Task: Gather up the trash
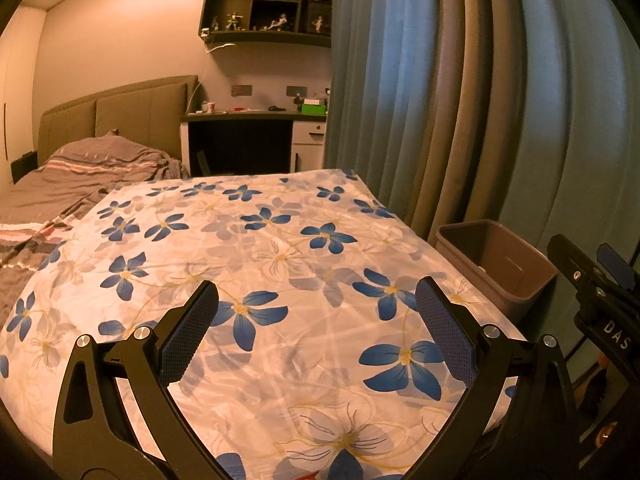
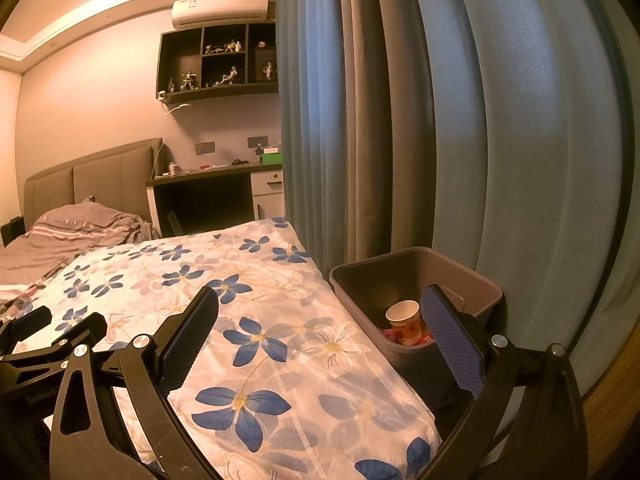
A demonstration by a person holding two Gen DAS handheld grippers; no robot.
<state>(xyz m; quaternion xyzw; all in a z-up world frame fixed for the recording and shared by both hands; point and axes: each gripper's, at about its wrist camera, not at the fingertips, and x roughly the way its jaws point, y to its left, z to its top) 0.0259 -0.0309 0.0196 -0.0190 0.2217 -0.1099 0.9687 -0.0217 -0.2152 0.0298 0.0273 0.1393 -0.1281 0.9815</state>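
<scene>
Floral bedspread point(image 1: 280, 240) under 2 wide-open, empty grippers, left gripper point(image 1: 318, 312) and right gripper point(image 2: 320, 316); paper cup point(image 2: 404, 322) inside bin point(image 2: 416, 268).

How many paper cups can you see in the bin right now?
1: a paper cup lies tilted inside the bin beside the bed, atop pink scraps; more may be hidden beneath.
</scene>
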